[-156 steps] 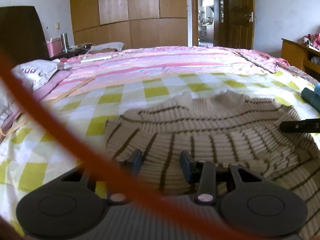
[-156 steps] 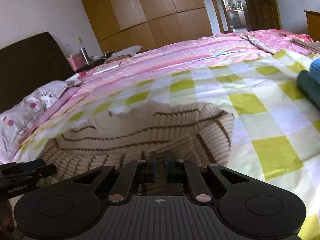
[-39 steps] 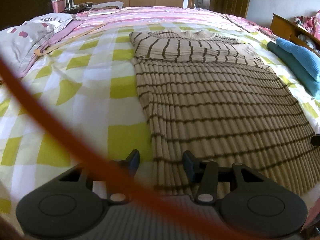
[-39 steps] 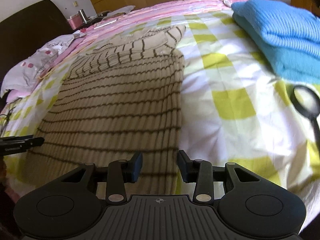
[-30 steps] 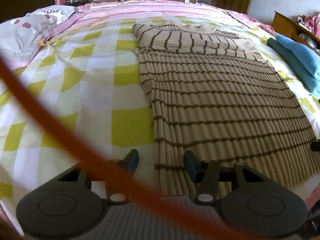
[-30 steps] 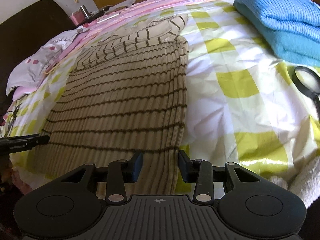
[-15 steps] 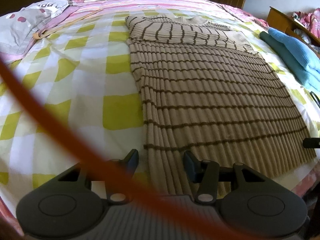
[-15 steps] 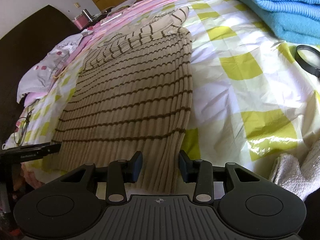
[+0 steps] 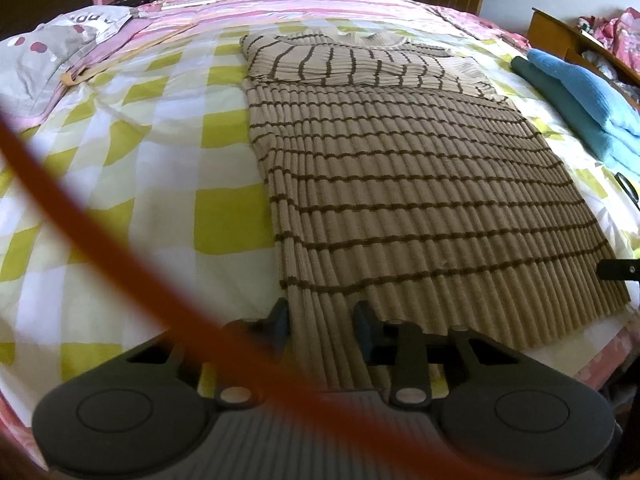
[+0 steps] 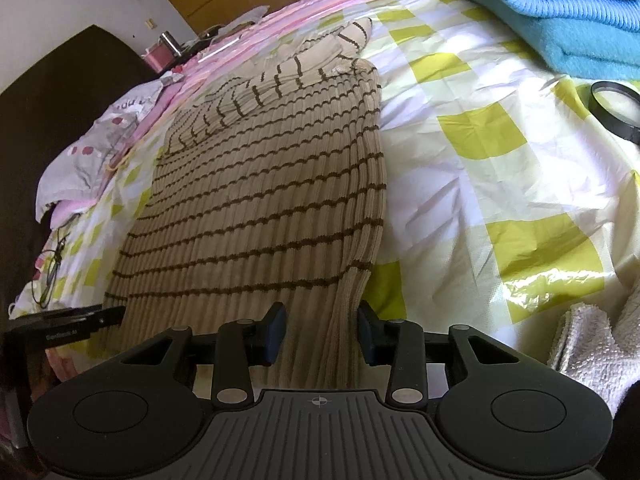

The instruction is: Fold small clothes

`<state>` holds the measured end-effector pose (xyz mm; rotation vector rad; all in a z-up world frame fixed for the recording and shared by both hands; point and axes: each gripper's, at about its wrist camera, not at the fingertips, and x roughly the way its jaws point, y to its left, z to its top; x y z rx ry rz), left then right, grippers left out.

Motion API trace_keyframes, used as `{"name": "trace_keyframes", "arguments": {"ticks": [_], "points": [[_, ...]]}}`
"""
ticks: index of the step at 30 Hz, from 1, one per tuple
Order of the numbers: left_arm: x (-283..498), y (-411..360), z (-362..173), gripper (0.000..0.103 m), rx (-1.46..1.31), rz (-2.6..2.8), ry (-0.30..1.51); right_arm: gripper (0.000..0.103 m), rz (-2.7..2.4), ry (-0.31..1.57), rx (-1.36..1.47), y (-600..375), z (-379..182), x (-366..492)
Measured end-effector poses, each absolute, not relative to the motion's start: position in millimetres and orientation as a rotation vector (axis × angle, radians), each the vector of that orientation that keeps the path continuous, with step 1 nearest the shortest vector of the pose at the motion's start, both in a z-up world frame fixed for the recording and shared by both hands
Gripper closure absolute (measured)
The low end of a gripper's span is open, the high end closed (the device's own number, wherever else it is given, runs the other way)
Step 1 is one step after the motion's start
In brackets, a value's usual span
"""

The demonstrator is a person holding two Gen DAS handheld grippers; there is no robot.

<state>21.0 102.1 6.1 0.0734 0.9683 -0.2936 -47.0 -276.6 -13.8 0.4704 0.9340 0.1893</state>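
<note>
With both grippers, left [image 9: 322, 320] and right [image 10: 320, 328], fingers apart around the striped sweater's [image 9: 400, 184] hem corners, I should clamp evenly before lifting.

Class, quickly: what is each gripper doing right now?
Left gripper: open, fingers either side of the striped sweater hem corner.
Right gripper: open, straddling the opposite hem corner.

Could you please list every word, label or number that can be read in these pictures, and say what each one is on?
Pale lettering on the left gripper finger: too blurred to read.
Dark letters on the grey pillow: cut off at a fold, unreadable as a word.
Striped sweater: no text.
</note>
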Motion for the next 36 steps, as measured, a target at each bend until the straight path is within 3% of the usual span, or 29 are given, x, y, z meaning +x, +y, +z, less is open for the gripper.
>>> {"name": "trace_keyframes", "arguments": {"ticks": [6, 10, 21, 26, 36], "points": [[19.7, 101.1, 6.7, 0.079, 0.067, -0.309, 0.966, 0.082, 0.181, 0.929, 0.507, -280.9, -16.6, -47.3], [18.9, 99.3, 6.5, 0.080, 0.070, -0.308, 0.961, 0.089, 0.181, 0.921, 0.543, -282.6, -20.3, -46.5], [18.5, 96.0, 5.0, 0.080, 0.092, -0.308, 0.955, 0.089, 0.165, 0.896, 0.459, -269.6, -16.2, -43.4], [16.9, 96.3, 7.5, 0.084, 0.088, -0.305, 0.941, 0.096, 0.155, 0.881, 0.354, -260.1, -8.8, -42.3], [19.4, 102.7, 21.3, 0.088, -0.017, -0.330, 0.899, 0.098, 0.149, 0.821, 0.285, -259.2, 7.8, -39.4]]}}
